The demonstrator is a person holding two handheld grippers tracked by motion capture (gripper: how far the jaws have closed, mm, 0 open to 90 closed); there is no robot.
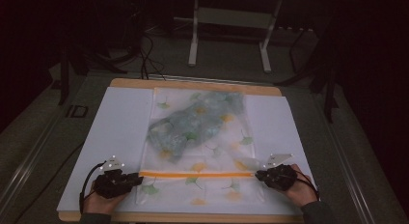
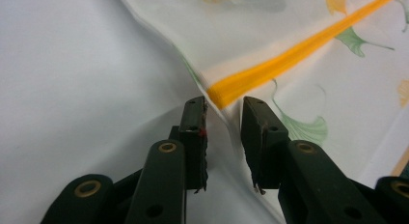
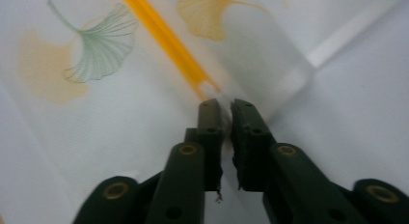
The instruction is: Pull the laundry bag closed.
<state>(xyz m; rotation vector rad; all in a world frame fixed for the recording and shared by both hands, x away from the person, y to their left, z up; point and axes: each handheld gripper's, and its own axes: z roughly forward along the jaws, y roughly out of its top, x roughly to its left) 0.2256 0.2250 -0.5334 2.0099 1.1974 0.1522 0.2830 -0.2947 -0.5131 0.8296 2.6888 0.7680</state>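
The white sheet [image 1: 118,132] covering the table lay bare on both sides of the patterned bag [image 1: 202,142], leaving flat open lanes along the left and right margins. The bag's middle and far part bulged over its bluish contents [image 1: 193,122], a low soft hump. The left gripper [image 1: 136,178] and right gripper [image 1: 257,175] sat at the two ends of the orange strip [image 1: 197,174], blocking the near corners. A desk frame [image 1: 231,31] stood well beyond the far edge.
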